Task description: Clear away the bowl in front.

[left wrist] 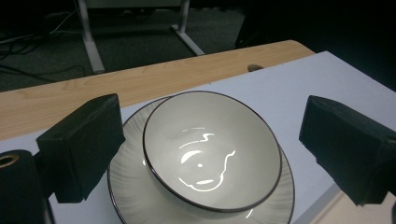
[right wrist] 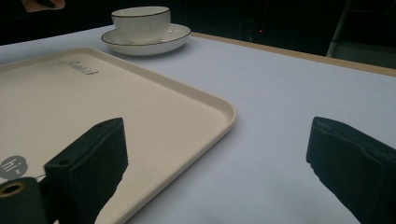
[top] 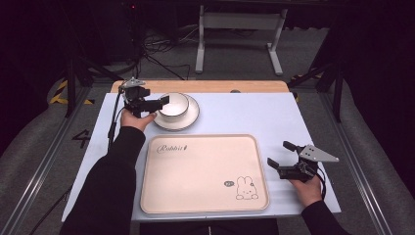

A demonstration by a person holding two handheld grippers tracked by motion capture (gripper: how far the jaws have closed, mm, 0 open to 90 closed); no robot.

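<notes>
left tongs (top: 155,104) stood wide apart, jaws straddling the white glazed ceramic bowl with a dark rim line (left wrist: 212,149), not yet touching it as far as the left gripper view showed. the bowl sat nested on a matching ribbed white saucer (left wrist: 275,198) at the far left of the pale blue-white table (top: 244,115), just beyond the cream plastic tray with a rabbit drawing (top: 203,171). judged the bowl stiff, fairly heavy for its size, glaze slick, likely to chip if knocked. best hold probably across the rim wall, one jaw inside and one outside, or squarely across the outside below the lip; the saucer looked loose beneath and might lift or slide with it. right tongs (top: 284,159) also wide, holding nothing, resting near the tray's right edge.
</notes>
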